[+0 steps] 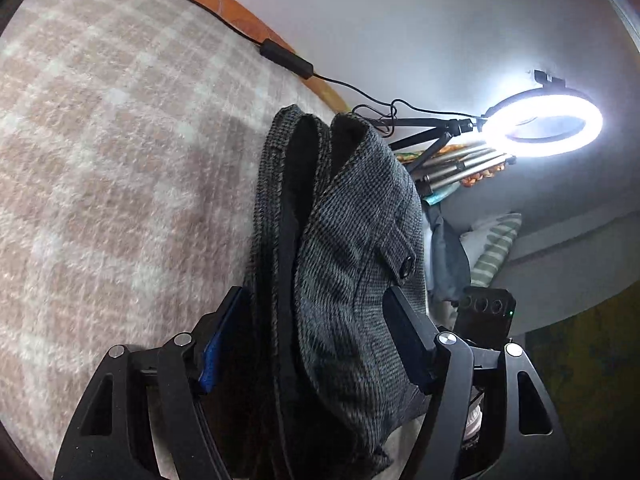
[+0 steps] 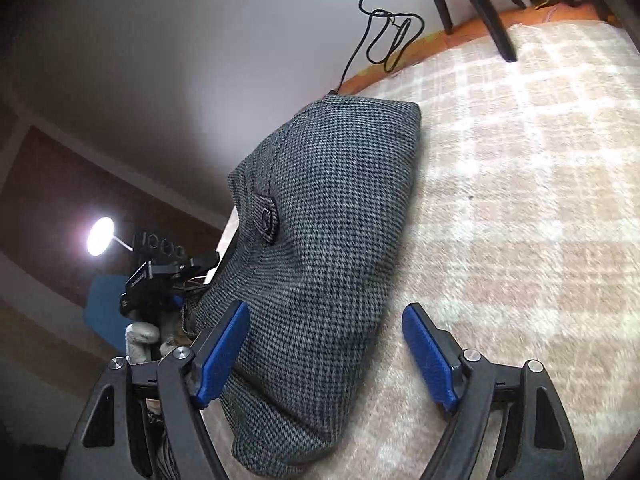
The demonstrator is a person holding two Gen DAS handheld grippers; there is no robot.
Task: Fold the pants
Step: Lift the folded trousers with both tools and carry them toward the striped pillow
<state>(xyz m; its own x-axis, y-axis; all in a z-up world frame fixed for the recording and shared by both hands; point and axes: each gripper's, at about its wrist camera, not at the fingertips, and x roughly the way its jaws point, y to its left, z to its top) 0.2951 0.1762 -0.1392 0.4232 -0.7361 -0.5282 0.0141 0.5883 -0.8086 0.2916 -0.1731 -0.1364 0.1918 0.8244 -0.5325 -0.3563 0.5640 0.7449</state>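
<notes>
Right wrist: one pants (image 2: 320, 248), two pads (image 2: 430, 354)

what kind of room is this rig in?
Probably a bedroom at home, not a lab. The grey houndstooth pants lie on a beige plaid blanket over what looks like a bed with an orange edge. A tripod ring light stands nearby, with a striped pillow behind.

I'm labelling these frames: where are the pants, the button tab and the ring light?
pants (image 2: 328, 240): right wrist view, middle of the folded cloth.
button tab (image 2: 267, 216): right wrist view, on the button.
ring light (image 1: 540, 152): left wrist view, lower glowing rim.
</notes>
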